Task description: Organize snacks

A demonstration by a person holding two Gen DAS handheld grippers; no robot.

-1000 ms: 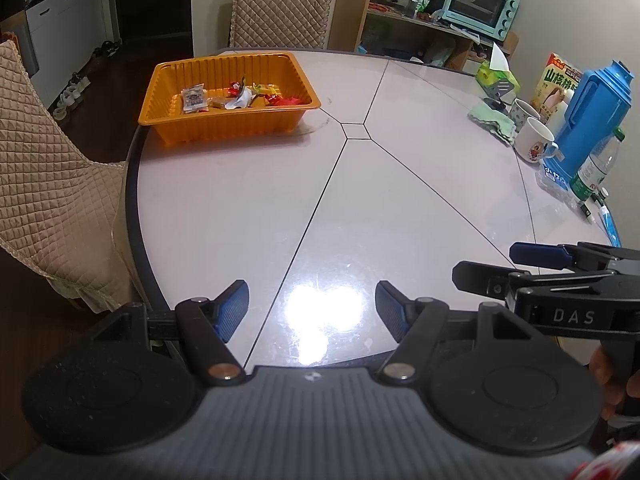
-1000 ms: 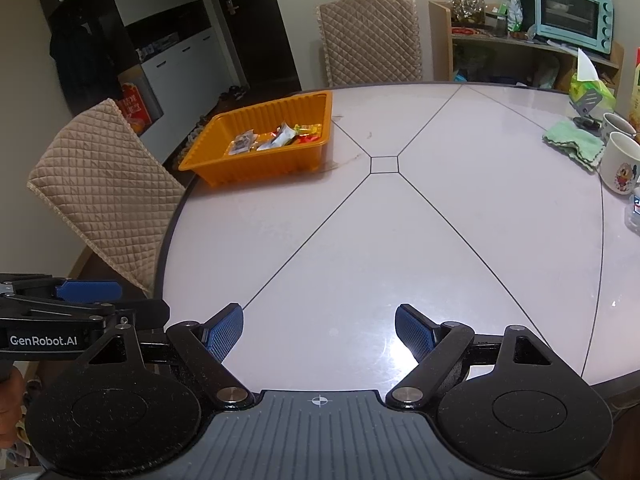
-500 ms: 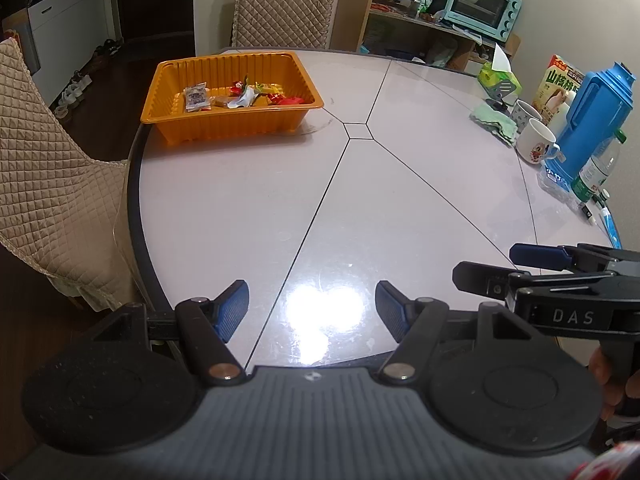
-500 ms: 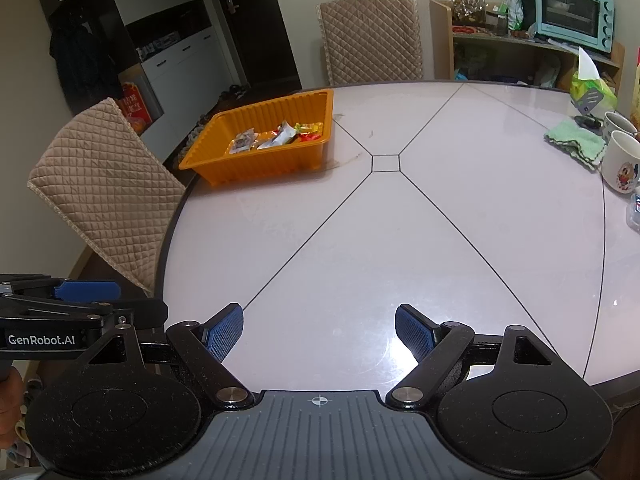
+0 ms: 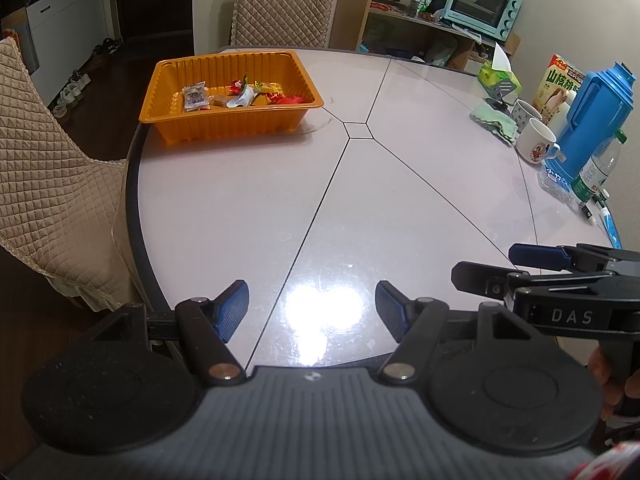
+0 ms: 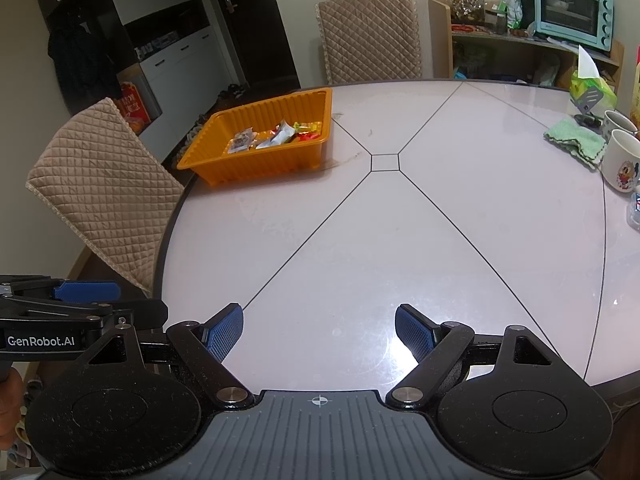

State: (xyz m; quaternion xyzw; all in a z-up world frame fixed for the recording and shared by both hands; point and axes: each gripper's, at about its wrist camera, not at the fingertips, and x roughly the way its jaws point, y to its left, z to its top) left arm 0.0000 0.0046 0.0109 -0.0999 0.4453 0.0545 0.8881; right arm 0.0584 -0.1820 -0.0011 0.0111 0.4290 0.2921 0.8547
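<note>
An orange tray (image 5: 164,80) stands at the far left of the round white table (image 5: 420,184); it also shows in the right wrist view (image 6: 224,172). Several wrapped snacks (image 5: 236,94) lie inside it, seen also in the right wrist view (image 6: 280,136). My left gripper (image 5: 312,312) is open and empty over the near table edge. My right gripper (image 6: 319,336) is open and empty beside it, and shows at the right of the left wrist view (image 5: 520,264). Both are far from the tray.
Quilted chairs stand at the left (image 5: 44,184) and behind the table (image 5: 280,0). At the right edge are a blue thermos (image 5: 596,116), mugs (image 5: 536,146), a green cloth (image 5: 494,122), a tissue pack (image 5: 498,76) and a bottle (image 5: 598,172).
Both grippers stay open and near the table's front edge. The views have shifted very slightly; nothing on the table has moved.
</note>
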